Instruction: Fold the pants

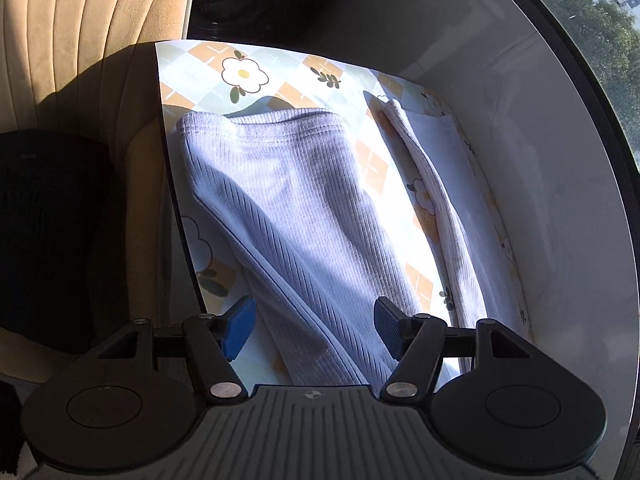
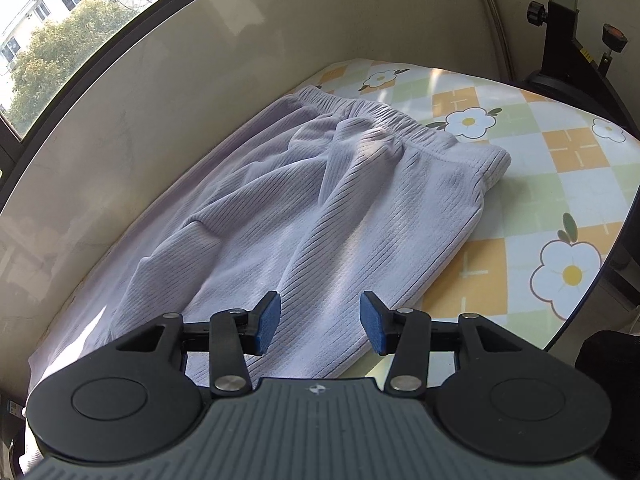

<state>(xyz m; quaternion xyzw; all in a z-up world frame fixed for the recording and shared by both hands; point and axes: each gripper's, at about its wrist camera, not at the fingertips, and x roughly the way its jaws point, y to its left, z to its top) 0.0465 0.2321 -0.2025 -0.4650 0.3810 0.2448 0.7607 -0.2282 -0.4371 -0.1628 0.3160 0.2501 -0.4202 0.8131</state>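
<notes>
Floral table: lilac pants under left tool, right tool, both released.

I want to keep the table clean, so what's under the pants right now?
The pants lie on a flowered checked tablecloth, which shows around them. Whatever is beneath the cloth, or directly under the fabric, is covered.

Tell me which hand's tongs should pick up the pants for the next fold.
Probably the left tongs: open, straddling the near end of a pants leg that lies between the pads. The right tongs, also open, hover over mid-fabric.
</notes>
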